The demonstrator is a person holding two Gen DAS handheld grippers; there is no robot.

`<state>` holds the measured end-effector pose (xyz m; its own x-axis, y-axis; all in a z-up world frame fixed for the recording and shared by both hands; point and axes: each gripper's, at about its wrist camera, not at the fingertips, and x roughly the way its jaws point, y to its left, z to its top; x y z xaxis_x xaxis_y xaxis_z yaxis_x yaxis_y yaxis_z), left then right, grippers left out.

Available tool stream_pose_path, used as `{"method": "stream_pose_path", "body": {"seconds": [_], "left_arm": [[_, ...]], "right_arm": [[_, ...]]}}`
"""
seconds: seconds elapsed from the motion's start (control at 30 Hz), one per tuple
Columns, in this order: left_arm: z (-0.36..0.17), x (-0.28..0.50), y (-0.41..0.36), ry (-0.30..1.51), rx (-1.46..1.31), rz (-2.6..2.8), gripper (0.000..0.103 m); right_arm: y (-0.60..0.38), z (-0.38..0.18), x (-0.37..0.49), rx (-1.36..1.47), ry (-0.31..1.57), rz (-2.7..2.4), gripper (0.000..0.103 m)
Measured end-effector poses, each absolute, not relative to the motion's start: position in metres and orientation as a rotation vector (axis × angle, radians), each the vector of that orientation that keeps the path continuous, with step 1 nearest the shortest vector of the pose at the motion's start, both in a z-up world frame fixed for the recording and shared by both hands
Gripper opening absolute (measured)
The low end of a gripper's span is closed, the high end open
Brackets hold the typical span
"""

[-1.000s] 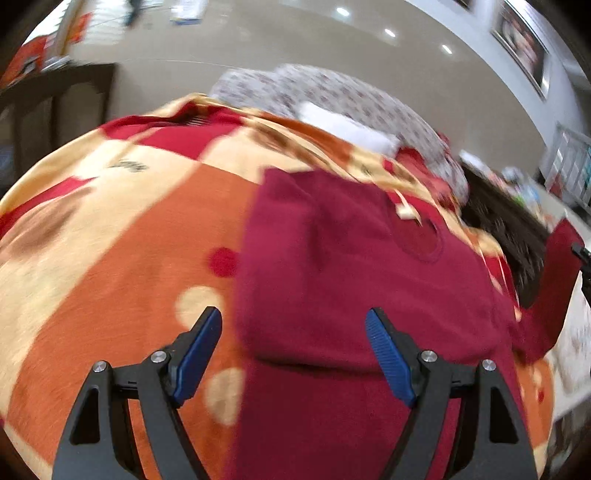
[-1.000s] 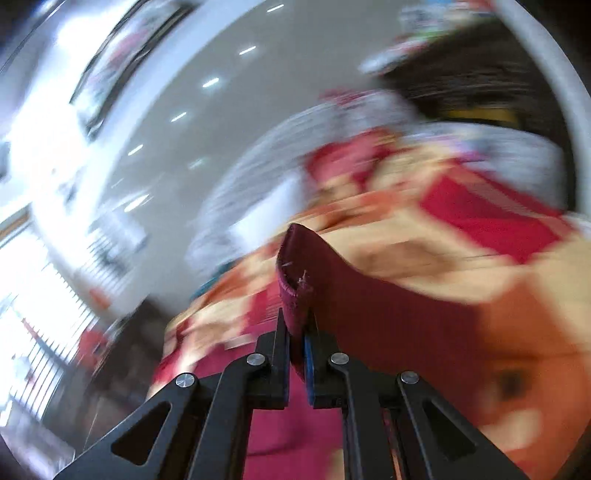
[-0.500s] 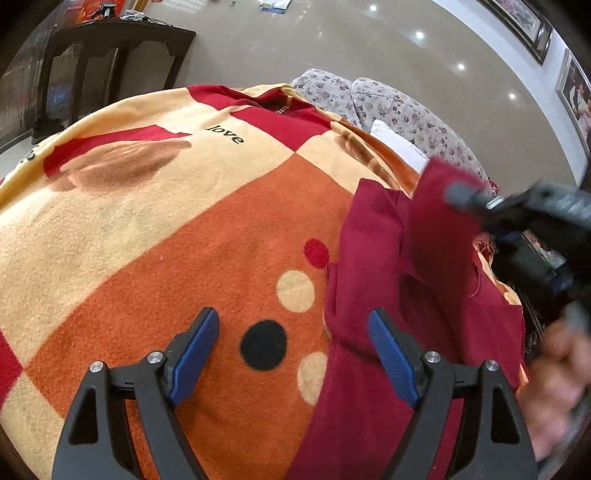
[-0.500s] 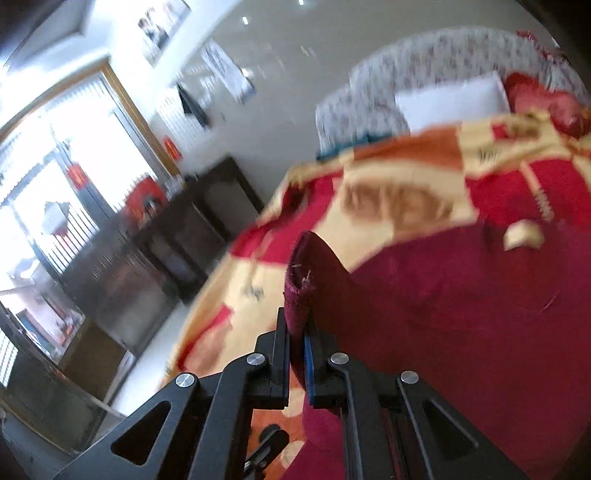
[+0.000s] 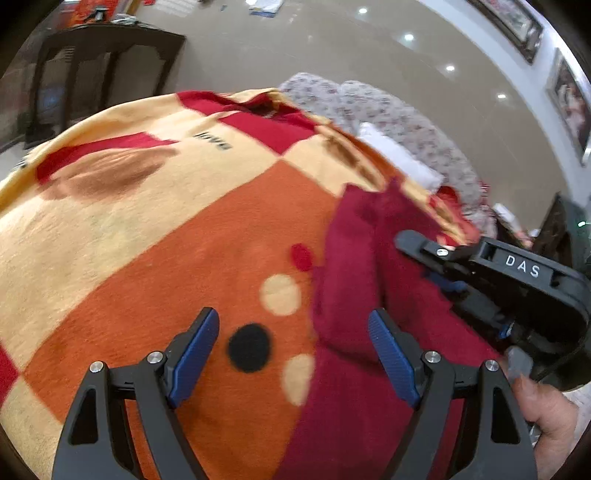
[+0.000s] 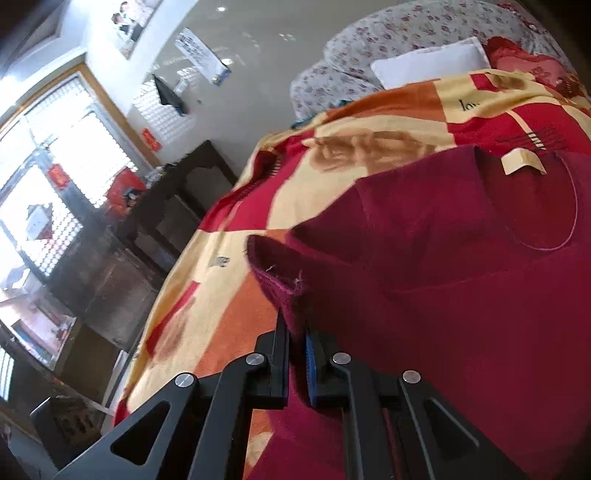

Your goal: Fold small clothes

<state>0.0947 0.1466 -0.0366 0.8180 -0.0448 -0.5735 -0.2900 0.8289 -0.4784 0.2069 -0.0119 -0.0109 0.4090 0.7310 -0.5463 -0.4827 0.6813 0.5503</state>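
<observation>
The maroon garment [image 5: 369,332] lies on the blanket [image 5: 147,258], its near end cut off by the frame in both views, so its full outline cannot be made out. In the right wrist view its long axis runs from near toward far, with the neckline and a pale tag [image 6: 521,162] at the far end. A sleeve is folded across its left side, though motion blur in the left wrist view makes the fold's edge hard to trace. The right gripper [image 6: 297,354] is closed tight on the sleeve's cuff [image 6: 275,275], which stands up above the fingers; its body covers part of the garment's right side. The left gripper [image 5: 295,354] hangs wide open and holds nothing, above the garment's left edge. Far off lie a floral quilt [image 6: 406,33] and a white pillow [image 6: 428,62].
</observation>
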Motion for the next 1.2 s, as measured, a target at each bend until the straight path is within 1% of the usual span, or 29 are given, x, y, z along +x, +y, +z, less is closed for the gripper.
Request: {"method": "stream_pose_path", "body": {"seconds": [0.03,0.07,0.1,0.13,0.17,0.23,0.4,0.53,0.57,0.6,0.63,0.7,0.77,0.9,0.93,0.97,1.0,1.07,1.2], "left_arm": [[-0.035,0.099,0.146,0.611,-0.587,0.112,0.083],[-0.033,0.108,0.147,0.629,-0.598,0.065,0.083],[-0.030,0.117,0.148,0.637,-0.606,0.013,0.084],[-0.029,0.128,0.147,0.647,-0.595,-0.036,0.086],[-0.029,0.139,0.147,0.663,-0.570,-0.086,0.087],[-0.033,0.151,0.152,0.684,-0.548,-0.100,0.087],[-0.037,0.158,0.177,0.652,-0.679,-0.147,0.087],[-0.023,0.178,0.180,0.656,-0.678,-0.182,0.087],[-0.018,0.183,0.177,0.659,-0.655,-0.188,0.084],[-0.013,0.187,0.175,0.660,-0.625,-0.174,0.076],[-0.010,0.190,0.173,0.665,-0.599,-0.156,0.070],[-0.008,0.198,0.170,0.693,-0.584,-0.157,0.042],[-0.010,0.204,0.162,0.728,-0.554,-0.147,0.033],[-0.011,0.202,0.158,0.719,-0.521,-0.137,0.033],[-0.012,0.201,0.159,0.715,-0.522,-0.134,0.028],[-0.012,0.200,0.159,0.714,-0.520,-0.127,0.014],[-0.012,0.199,0.160,0.718,-0.518,-0.122,0.005],[-0.011,0.198,0.161,0.717,-0.526,-0.126,0.005],[-0.008,0.194,0.159,0.702,-0.520,-0.124,0.005]], "right_arm": [[-0.013,-0.009,0.206,0.344,0.863,0.799,0.027],[-0.017,-0.008,0.203,0.355,0.865,0.811,0.043],[-0.022,-0.004,0.199,0.351,0.844,0.809,0.053],[-0.027,-0.002,0.196,0.345,0.826,0.803,0.067],[-0.037,-0.001,0.191,0.343,0.810,0.797,0.070],[-0.055,-0.003,0.185,0.360,0.806,0.788,0.070],[-0.107,-0.007,0.161,0.363,0.793,0.782,0.070],[-0.141,-0.016,0.143,0.385,0.788,0.755,0.070],[-0.151,-0.019,0.137,0.395,0.784,0.740,0.070],[-0.158,-0.021,0.132,0.398,0.781,0.721,0.070],[-0.167,-0.024,0.128,0.402,0.783,0.690,0.070],[-0.191,-0.026,0.123,0.441,0.790,0.614,0.070],[-0.218,-0.023,0.125,0.454,0.783,0.532,0.070],[-0.276,-0.006,0.151,0.381,0.781,0.315,0.070],[-0.292,-0.002,0.164,0.362,0.788,0.266,0.070],[-0.300,0.000,0.174,0.354,0.803,0.241,0.071],[-0.303,0.002,0.185,0.330,0.822,0.247,0.071],[-0.300,-0.001,0.202,0.254,0.866,0.258,0.071],[-0.270,0.002,0.221,0.070,0.849,0.285,0.071]]}}
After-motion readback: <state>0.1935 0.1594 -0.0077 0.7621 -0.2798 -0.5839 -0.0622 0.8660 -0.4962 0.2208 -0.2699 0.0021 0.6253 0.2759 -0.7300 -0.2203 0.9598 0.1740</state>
